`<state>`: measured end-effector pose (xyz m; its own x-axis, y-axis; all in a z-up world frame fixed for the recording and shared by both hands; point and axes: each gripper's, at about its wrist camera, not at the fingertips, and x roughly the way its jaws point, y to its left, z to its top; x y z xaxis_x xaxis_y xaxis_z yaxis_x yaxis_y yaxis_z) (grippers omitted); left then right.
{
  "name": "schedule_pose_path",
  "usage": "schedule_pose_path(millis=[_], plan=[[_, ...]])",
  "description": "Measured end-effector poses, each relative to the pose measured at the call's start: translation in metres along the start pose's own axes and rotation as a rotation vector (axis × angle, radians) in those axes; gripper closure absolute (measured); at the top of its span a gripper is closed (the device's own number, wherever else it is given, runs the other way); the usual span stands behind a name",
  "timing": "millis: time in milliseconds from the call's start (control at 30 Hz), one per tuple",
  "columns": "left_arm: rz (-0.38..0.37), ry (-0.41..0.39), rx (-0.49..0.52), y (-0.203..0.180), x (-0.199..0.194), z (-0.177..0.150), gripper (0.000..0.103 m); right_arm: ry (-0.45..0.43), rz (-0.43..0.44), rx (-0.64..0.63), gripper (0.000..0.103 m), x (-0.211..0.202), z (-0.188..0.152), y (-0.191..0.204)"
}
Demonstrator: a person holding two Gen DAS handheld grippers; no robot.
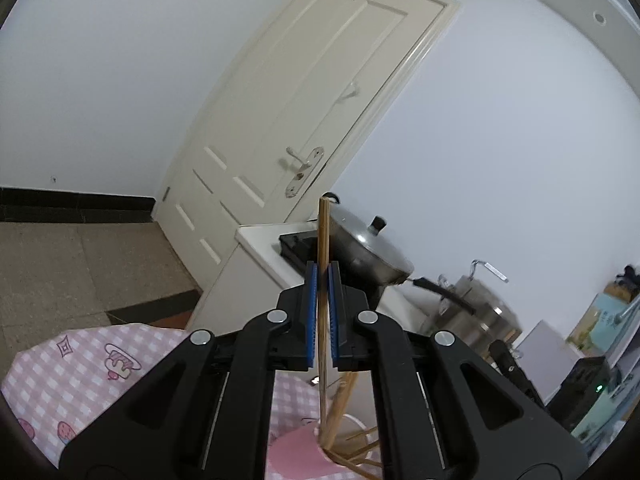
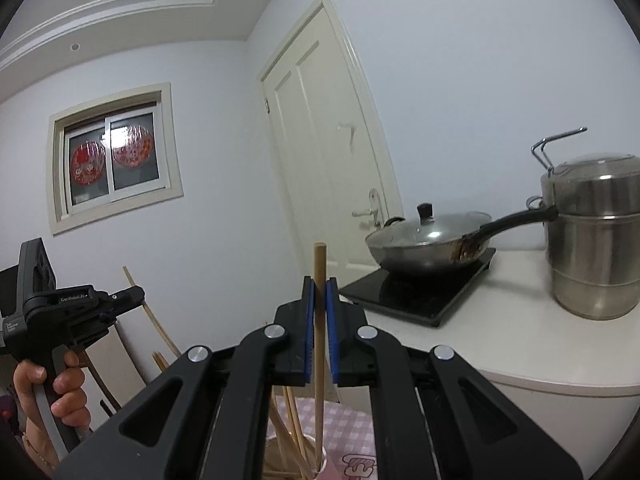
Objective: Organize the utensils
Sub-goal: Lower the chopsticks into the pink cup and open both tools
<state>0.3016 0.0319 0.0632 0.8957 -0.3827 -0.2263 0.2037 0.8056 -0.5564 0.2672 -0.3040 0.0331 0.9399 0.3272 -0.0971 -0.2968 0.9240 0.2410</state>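
My left gripper (image 1: 323, 270) is shut on a wooden chopstick (image 1: 323, 236) that stands nearly upright between its blue pads. The stick's lower end reaches down to a pink and white cup (image 1: 298, 446) on the table, where several more chopsticks (image 1: 340, 408) lean. My right gripper (image 2: 319, 284) is shut on a second upright chopstick (image 2: 319, 264), whose lower end dips into the cup (image 2: 326, 462) among other sticks (image 2: 290, 432). At the left of the right wrist view a hand (image 2: 60, 392) holds the left gripper (image 2: 136, 294), with its thin stick (image 2: 160, 330) slanting down.
A pink checked cloth (image 1: 80, 364) covers the table. Beyond it a white counter (image 2: 520, 344) carries a black hob (image 2: 416, 296) with a lidded wok (image 2: 424, 240) and a tall steel steamer pot (image 2: 596, 240). A cream door (image 1: 304, 112) is behind.
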Motion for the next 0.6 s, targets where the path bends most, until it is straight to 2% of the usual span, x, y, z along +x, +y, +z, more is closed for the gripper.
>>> schedule_pose_path(millis=[200, 500, 600], plan=[[-0.016, 0.05, 0.029, -0.004, 0.012, -0.013, 0.098, 0.042, 0.019, -0.004, 0.098, 0.007, -0.015, -0.002], [-0.016, 0.133, 0.127, -0.023, 0.029, -0.027, 0.097, 0.053, 0.026, -0.011, 0.098, 0.008, -0.014, 0.0], [-0.029, 0.154, 0.124, -0.024, 0.032, -0.028, 0.097, 0.058, 0.022, -0.008, 0.098, 0.008, -0.013, 0.0]])
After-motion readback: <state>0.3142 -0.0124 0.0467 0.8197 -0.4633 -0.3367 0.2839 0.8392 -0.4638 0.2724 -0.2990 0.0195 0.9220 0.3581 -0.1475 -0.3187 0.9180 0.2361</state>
